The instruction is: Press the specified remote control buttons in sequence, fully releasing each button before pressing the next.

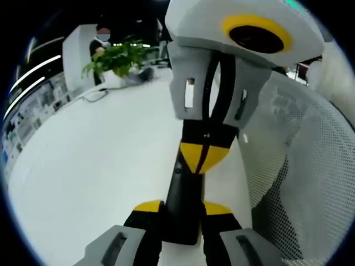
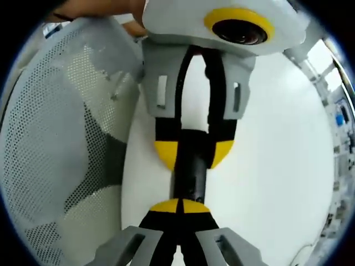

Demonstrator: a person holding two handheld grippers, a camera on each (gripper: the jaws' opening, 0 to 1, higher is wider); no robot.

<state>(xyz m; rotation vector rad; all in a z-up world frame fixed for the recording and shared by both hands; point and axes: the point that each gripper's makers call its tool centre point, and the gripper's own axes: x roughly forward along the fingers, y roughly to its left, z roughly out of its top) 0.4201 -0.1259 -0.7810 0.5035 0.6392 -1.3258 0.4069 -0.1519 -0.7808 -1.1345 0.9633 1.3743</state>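
A wide white table (image 1: 94, 166) carries the work; at its far edge from the remote stand a potted plant (image 1: 119, 58) and a person behind it, and a white mesh chair back (image 1: 310, 166) rises just beside the remote. The black remote (image 1: 186, 199) lies lengthwise between the two grippers. The left gripper (image 1: 183, 213) has its yellow-tipped jaws closed against the remote's near end, holding it. In the right gripper view the right gripper (image 2: 180, 206) has its tips drawn together with almost no gap, resting on the remote (image 2: 191, 177) at its other end; whether they grip it cannot be told.
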